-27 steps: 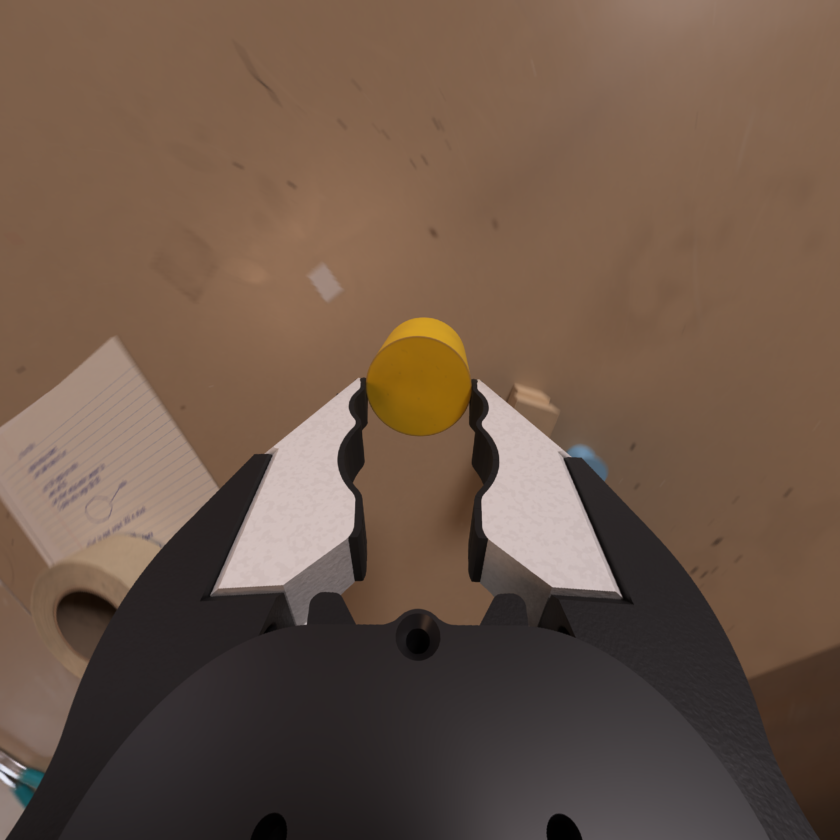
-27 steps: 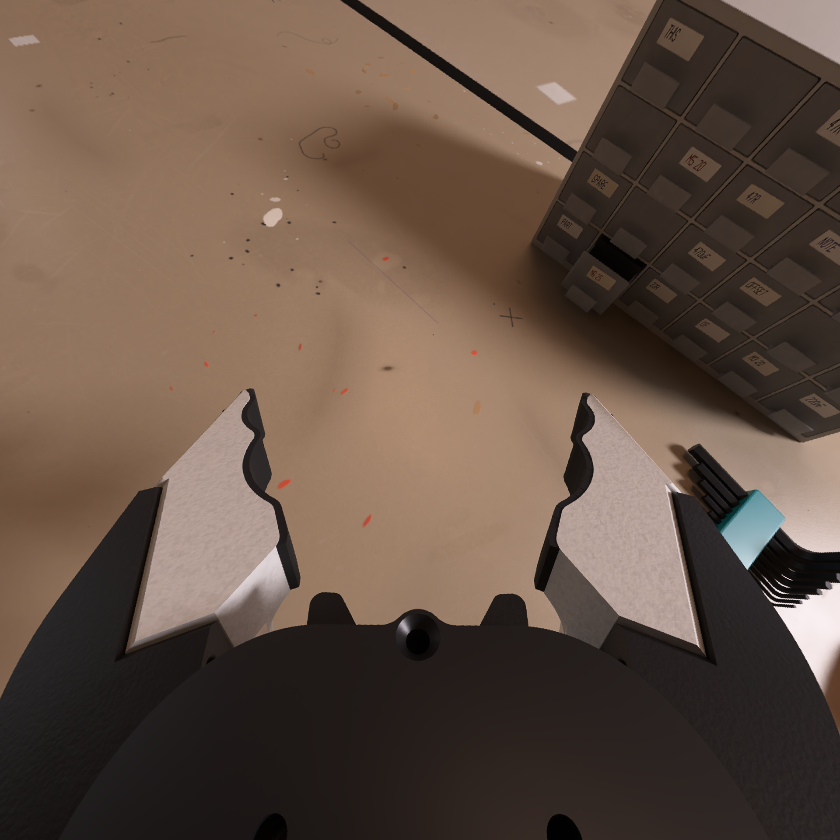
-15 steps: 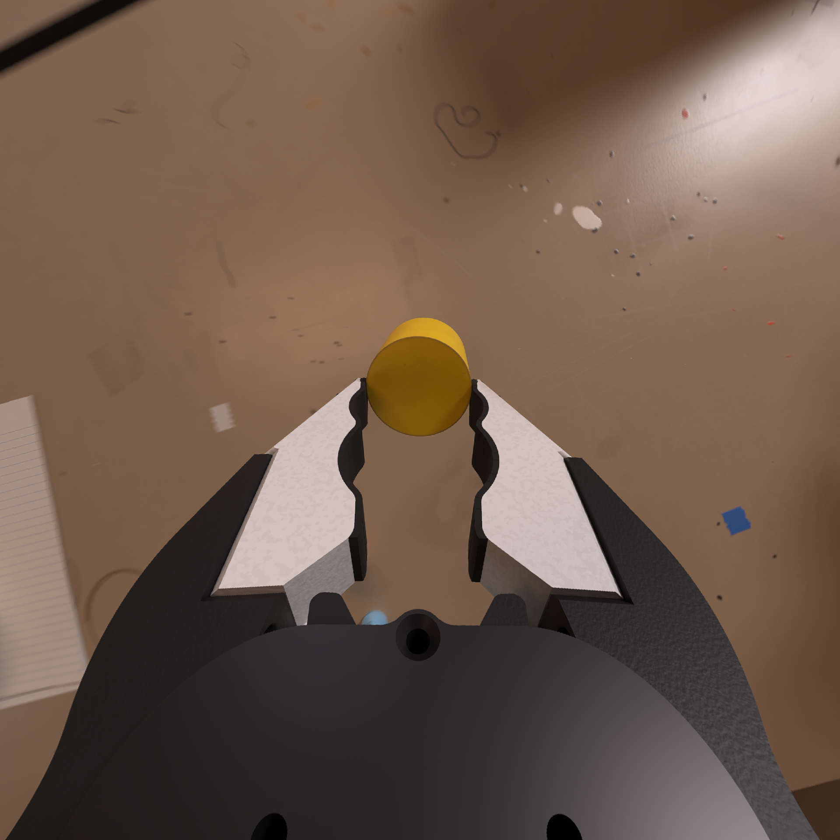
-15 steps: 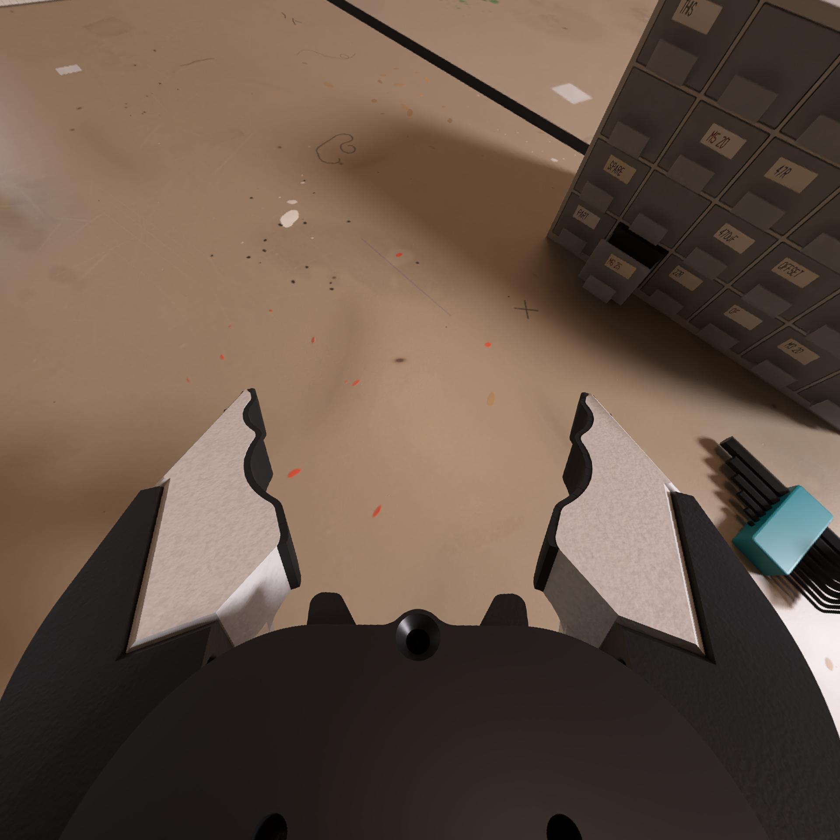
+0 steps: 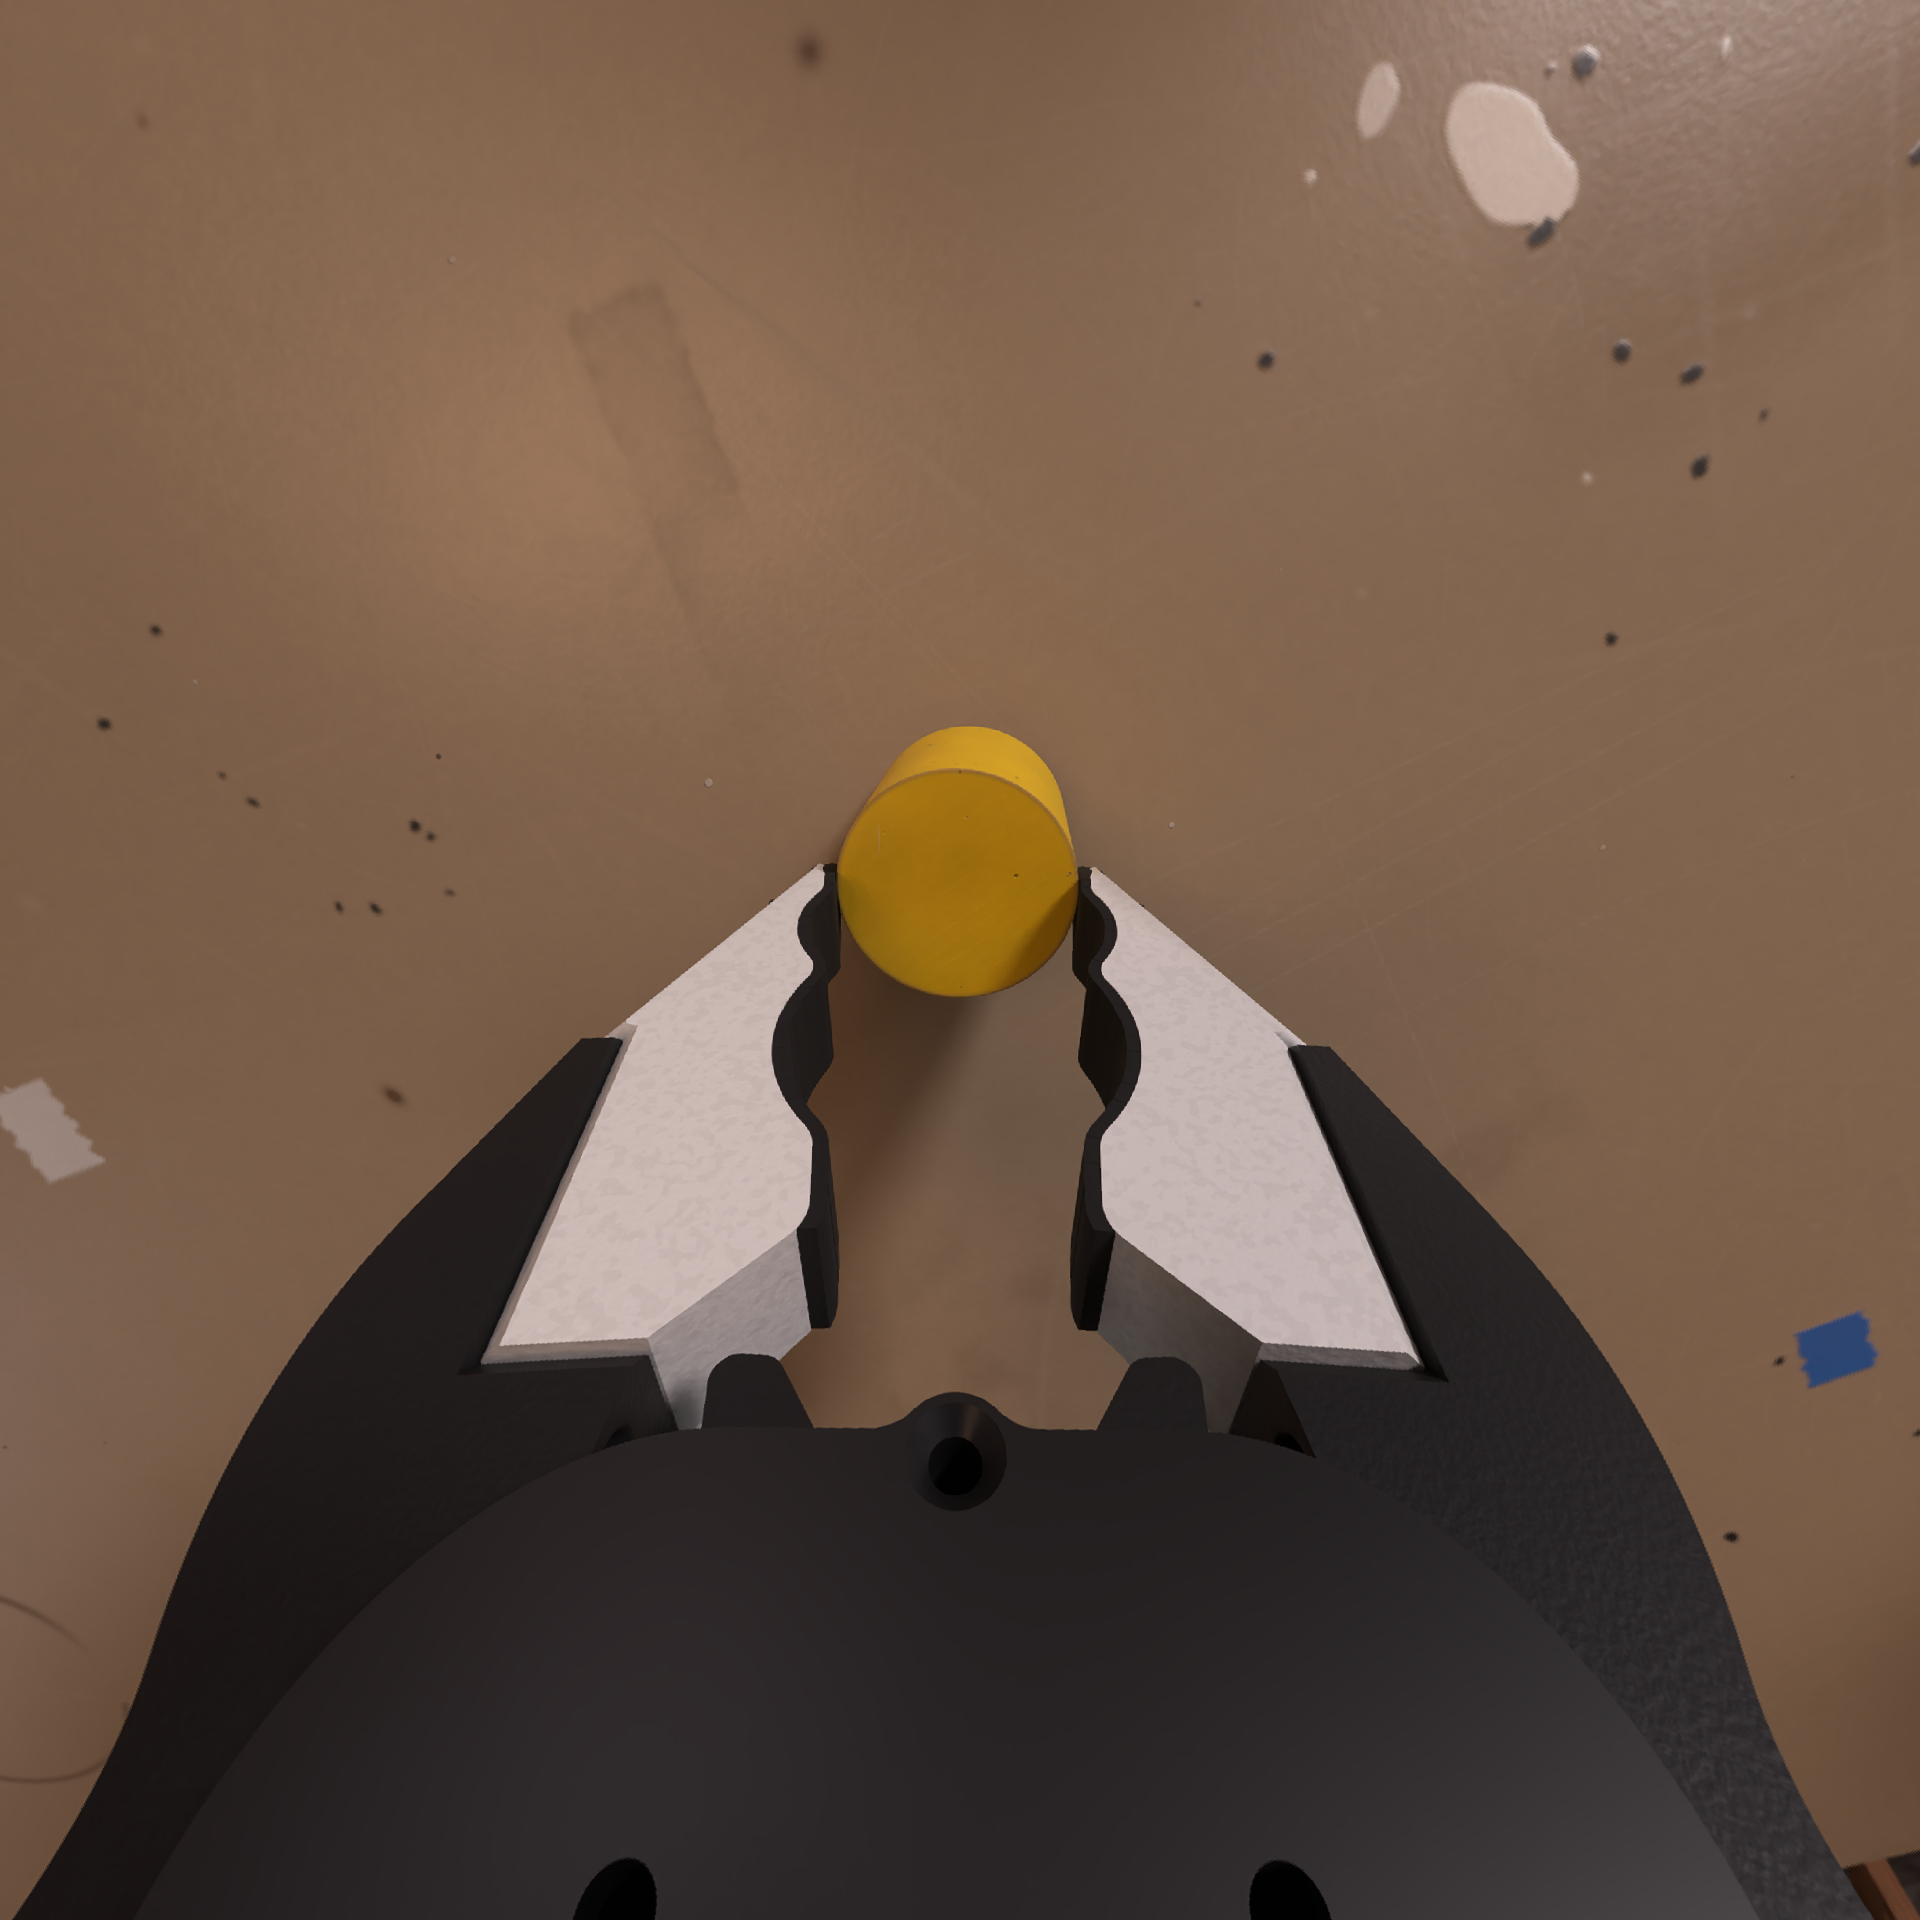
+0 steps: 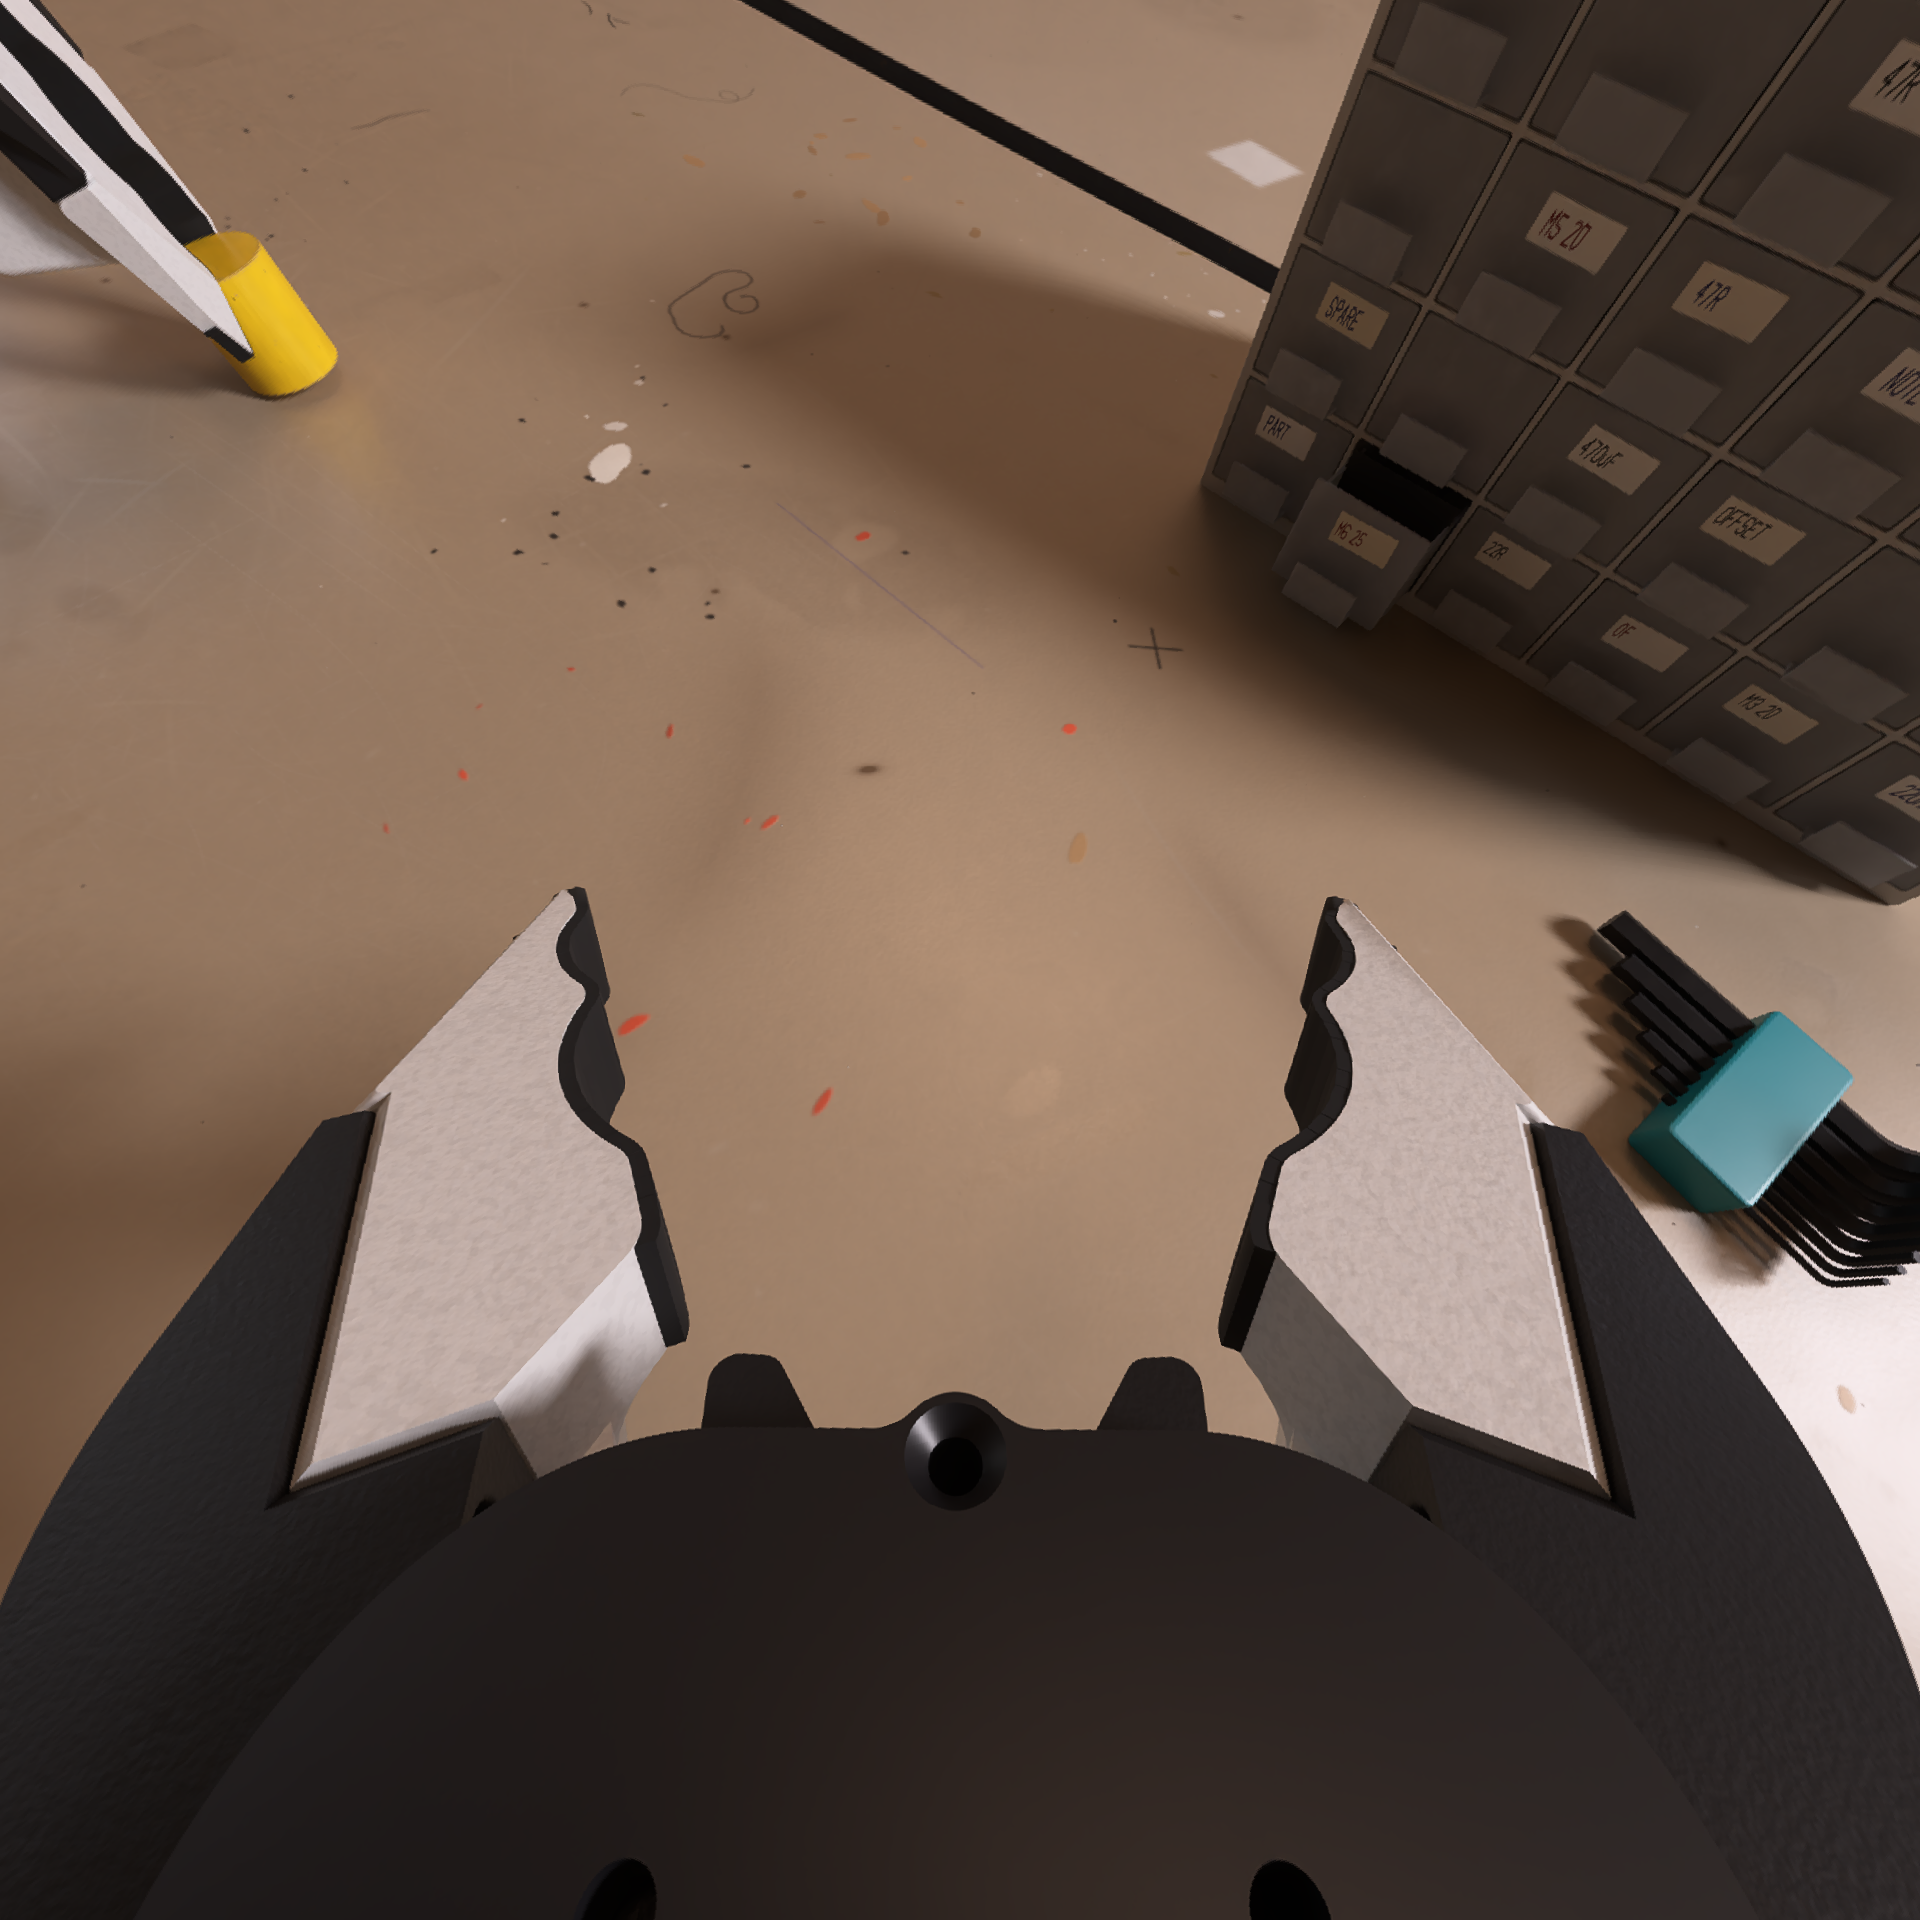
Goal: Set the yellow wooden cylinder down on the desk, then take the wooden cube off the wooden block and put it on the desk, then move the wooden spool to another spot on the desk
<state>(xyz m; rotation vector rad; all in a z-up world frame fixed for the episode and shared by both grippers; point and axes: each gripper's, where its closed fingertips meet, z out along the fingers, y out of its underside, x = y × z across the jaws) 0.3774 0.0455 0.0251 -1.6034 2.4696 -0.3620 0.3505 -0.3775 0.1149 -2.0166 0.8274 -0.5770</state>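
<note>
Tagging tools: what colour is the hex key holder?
Teal holder, black keys; right wrist view.

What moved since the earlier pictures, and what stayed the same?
The left gripper carried the yellow cylinder across and down close to the desk, coming into the right wrist view. It still grips the cylinder. The right gripper stays open and empty.

Small paper labels bearing short writing sit on the grey drawer cabinet's (image 6: 1621, 436) drawer fronts.
</note>
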